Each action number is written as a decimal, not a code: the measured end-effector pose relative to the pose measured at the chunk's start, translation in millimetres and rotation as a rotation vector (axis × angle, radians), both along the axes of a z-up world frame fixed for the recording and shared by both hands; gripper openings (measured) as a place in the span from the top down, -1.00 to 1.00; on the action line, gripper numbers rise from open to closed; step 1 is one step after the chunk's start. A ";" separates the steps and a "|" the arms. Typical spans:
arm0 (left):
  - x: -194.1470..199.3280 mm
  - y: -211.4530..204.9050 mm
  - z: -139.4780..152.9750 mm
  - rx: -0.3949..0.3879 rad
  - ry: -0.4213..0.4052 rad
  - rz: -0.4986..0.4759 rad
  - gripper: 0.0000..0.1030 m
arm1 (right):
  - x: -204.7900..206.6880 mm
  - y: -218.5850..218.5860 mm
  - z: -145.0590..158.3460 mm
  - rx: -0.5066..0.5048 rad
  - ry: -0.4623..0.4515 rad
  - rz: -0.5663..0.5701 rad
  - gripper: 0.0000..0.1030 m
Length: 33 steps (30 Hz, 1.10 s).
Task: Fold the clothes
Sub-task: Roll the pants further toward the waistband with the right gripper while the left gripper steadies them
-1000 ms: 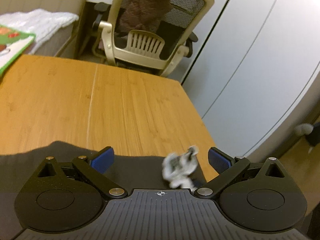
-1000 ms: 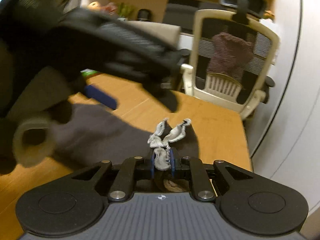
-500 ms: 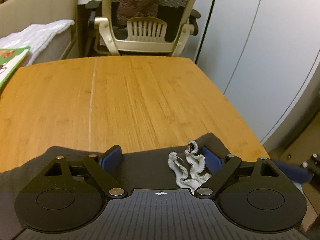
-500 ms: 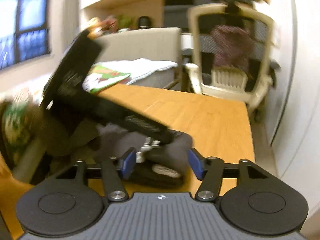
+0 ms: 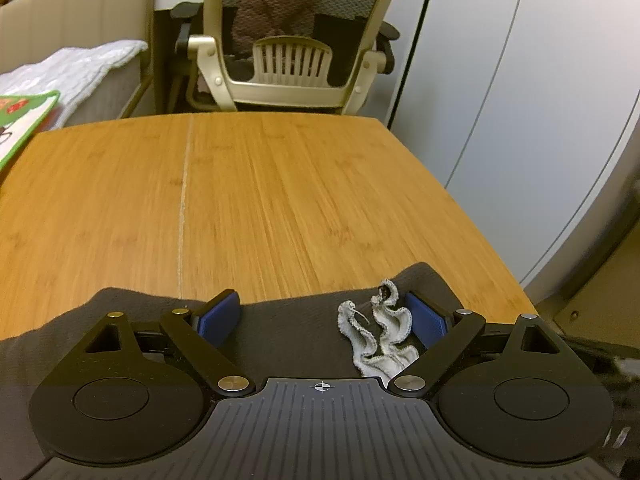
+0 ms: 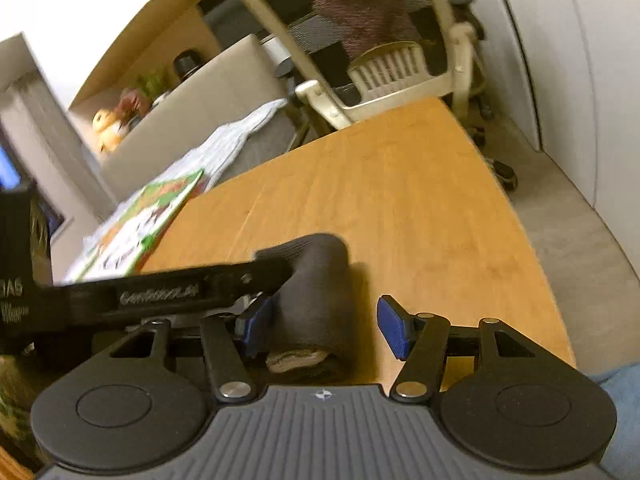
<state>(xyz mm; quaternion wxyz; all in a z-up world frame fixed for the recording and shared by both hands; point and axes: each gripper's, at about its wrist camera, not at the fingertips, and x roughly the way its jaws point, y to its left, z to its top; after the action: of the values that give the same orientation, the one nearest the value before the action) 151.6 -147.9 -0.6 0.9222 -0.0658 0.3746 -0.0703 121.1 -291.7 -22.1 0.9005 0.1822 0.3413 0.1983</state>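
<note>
A dark grey garment (image 5: 288, 332) lies at the near edge of the wooden table (image 5: 280, 200), with a pale grey frilled strip (image 5: 376, 336) on its right part. My left gripper (image 5: 324, 316) is open just above the garment, the strip next to its right finger. In the right wrist view the garment (image 6: 316, 292) shows as a folded bundle between the fingers of my open right gripper (image 6: 324, 324), with the left gripper's body (image 6: 160, 296) reaching in from the left.
A beige mesh office chair (image 5: 292, 52) stands behind the table's far edge. A green picture book (image 6: 148, 216) and a white cloth (image 5: 76, 68) lie at the far left. White cabinet doors (image 5: 520, 100) run along the right.
My right gripper has opened and let go of the frilled strip, then tilted and drawn back. The left gripper has lowered over the garment and stays open.
</note>
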 end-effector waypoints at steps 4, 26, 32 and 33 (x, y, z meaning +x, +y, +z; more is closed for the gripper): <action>-4.3 10.9 4.5 -0.067 0.010 0.024 -0.79 | -6.6 3.7 3.1 -0.023 -0.015 0.029 0.27; 8.4 0.7 4.3 -0.306 0.134 0.002 -0.44 | -44.4 61.9 30.4 -0.592 -0.378 0.158 0.15; 6.7 5.9 0.8 -0.325 0.131 0.005 -0.44 | -28.4 10.1 32.9 -0.191 -0.185 0.037 -0.10; 6.5 5.9 0.4 -0.325 0.129 0.005 -0.44 | -22.9 2.3 27.9 -0.140 -0.138 0.020 -0.10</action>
<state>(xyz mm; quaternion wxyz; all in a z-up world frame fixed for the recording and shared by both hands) 158.1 -142.0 -0.2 0.8737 -0.2193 0.4163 -0.1235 98.1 -289.3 5.8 0.9304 0.1011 0.2934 0.1951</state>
